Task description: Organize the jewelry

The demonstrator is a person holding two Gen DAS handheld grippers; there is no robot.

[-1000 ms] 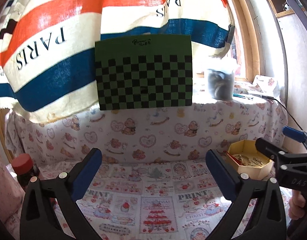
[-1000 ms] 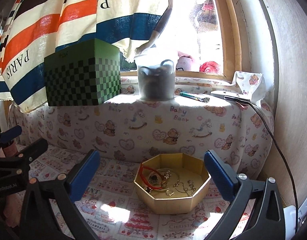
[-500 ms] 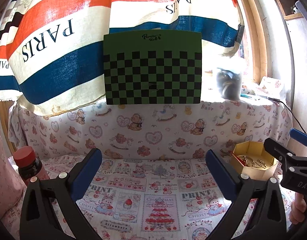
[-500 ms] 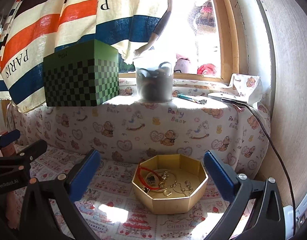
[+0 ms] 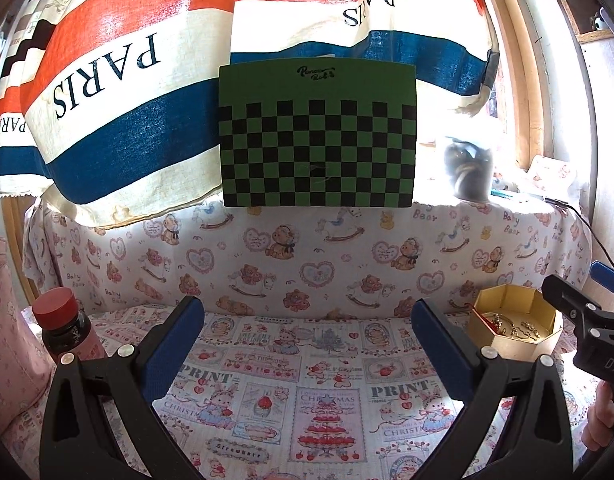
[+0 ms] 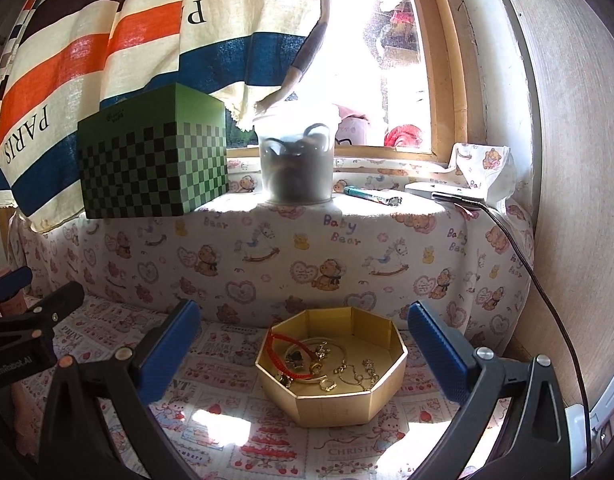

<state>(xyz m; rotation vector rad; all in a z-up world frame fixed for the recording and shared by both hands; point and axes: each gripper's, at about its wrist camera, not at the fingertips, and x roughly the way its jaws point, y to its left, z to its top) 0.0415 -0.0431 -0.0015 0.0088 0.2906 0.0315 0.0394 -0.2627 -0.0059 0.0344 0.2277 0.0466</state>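
A gold octagonal box (image 6: 332,398) sits on the printed cloth and holds a red cord bracelet (image 6: 281,350) and several gold chains and rings (image 6: 347,372). My right gripper (image 6: 303,354) stands open just in front of it, its blue pads on either side and above the cloth. The same gold octagonal box (image 5: 515,332) shows at the right of the left wrist view. My left gripper (image 5: 307,344) is open and empty over the middle of the cloth. A green checkered box (image 5: 317,136) stands on the raised ledge behind.
A red-capped bottle (image 5: 65,328) stands at the left edge. On the ledge are a translucent bucket (image 6: 295,156), a pen (image 6: 373,196) and a white device (image 6: 447,192) with a black cable (image 6: 547,300). A striped PARIS cloth (image 5: 127,80) hangs behind. A wall closes the right side.
Both grippers have drawn back and risen slightly, so the ledge and the green box sit lower and fuller in view. The jaws stayed wide open; nothing was picked up.
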